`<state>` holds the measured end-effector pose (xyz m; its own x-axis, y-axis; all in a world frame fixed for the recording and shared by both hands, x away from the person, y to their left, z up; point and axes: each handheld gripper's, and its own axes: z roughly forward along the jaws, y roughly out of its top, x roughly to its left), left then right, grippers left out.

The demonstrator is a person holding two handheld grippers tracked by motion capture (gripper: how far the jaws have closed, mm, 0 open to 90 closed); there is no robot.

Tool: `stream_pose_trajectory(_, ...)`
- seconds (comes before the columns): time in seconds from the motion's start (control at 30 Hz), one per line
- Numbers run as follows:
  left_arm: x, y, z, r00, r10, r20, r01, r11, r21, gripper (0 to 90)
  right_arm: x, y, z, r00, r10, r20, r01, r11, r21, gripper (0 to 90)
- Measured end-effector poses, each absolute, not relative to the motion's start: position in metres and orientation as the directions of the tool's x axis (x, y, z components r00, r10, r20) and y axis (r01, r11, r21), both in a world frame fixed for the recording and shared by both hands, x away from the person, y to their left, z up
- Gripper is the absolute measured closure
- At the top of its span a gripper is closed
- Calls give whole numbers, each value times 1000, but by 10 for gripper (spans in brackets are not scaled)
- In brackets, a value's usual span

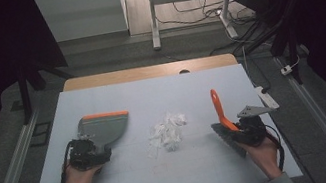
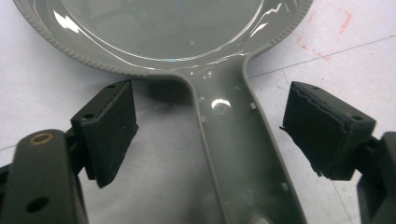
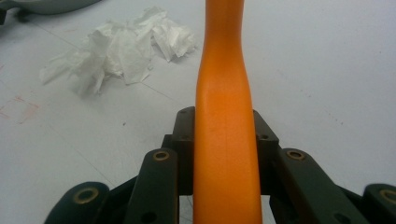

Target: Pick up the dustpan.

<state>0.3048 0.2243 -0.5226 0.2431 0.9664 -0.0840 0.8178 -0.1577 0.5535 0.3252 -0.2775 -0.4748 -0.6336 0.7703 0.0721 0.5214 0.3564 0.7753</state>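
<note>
Right tool [image 3: 224,140]: jaws closed firmly on the orange handle [image 3: 225,116] of a brush, one jaw pressed flat against each side. In the right gripper view the handle runs straight up between the jaws toward 12 o'clock. In the high view the right tool [image 1: 236,129] sits at about 4 o'clock on the bench [image 1: 165,172], gripped by the person's right hand [image 1: 263,152]; the handle [image 1: 218,107] slants up and away toward 11 o'clock, and the dark brush head [image 1: 225,137] lies low against the bench surface just beside the tool.

Left tool [image 2: 210,135]: jaws spread wide, holding nothing. The grey handle [image 2: 238,154] of a dustpan lies between them; a clear gap shows on each side, so neither pad touches it. In the high view the left tool [image 1: 91,152] sits at about 8 o'clock on the bench, held by the left hand [image 1: 78,177]. The dustpan [image 1: 104,127] lies flat on the bench just beyond the tool, its orange lip [image 1: 106,115] at the far edge, toward 12 o'clock.

Between the two tools, near the bench centre, lies a loose heap of crumpled white paper scraps [image 1: 167,132], well apart from both tools. In the right gripper view the paper scraps [image 3: 121,51] appear at 10 o'clock from the brush handle.

Bench surface: pale, with faint grid lines and some faint red marks [image 2: 327,32].
</note>
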Motion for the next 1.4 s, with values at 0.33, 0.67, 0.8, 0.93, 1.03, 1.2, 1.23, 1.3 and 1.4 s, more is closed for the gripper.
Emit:
stream_pose_trajectory(0.33,310,226,-527,225,970,-95,816,-135,562,323,324,-276,-474,-634,772,55,513,367,776,704)
stream_pose_trajectory(0.67,314,226,-529,215,971,-108,828,-123,547,424,324,-277,-475,-614,787,56,525,354,774,703)
stream_pose_trajectory(0.8,314,227,-529,217,969,-114,827,-120,550,527,324,-277,-475,-614,787,58,528,356,771,704)
stream_pose_trajectory(0.93,314,229,-528,213,970,-121,824,-112,555,609,325,-278,-476,-612,789,57,529,355,771,704)
stream_pose_trajectory(1.03,314,231,-528,208,970,-125,823,-105,558,612,325,-278,-476,-612,789,57,529,355,771,704)
stream_pose_trajectory(1.2,314,233,-527,206,970,-128,821,-101,561,616,324,-277,-476,-613,788,57,528,355,771,704)
stream_pose_trajectory(1.23,314,233,-527,207,970,-128,821,-101,562,617,324,-277,-476,-613,788,56,527,355,772,703)
stream_pose_trajectory(1.3,314,234,-526,207,970,-131,820,-99,563,618,324,-278,-475,-613,788,55,526,355,773,704)
stream_pose_trajectory(1.4,314,237,-525,211,968,-134,819,-100,565,619,324,-278,-475,-613,788,56,526,354,773,703)
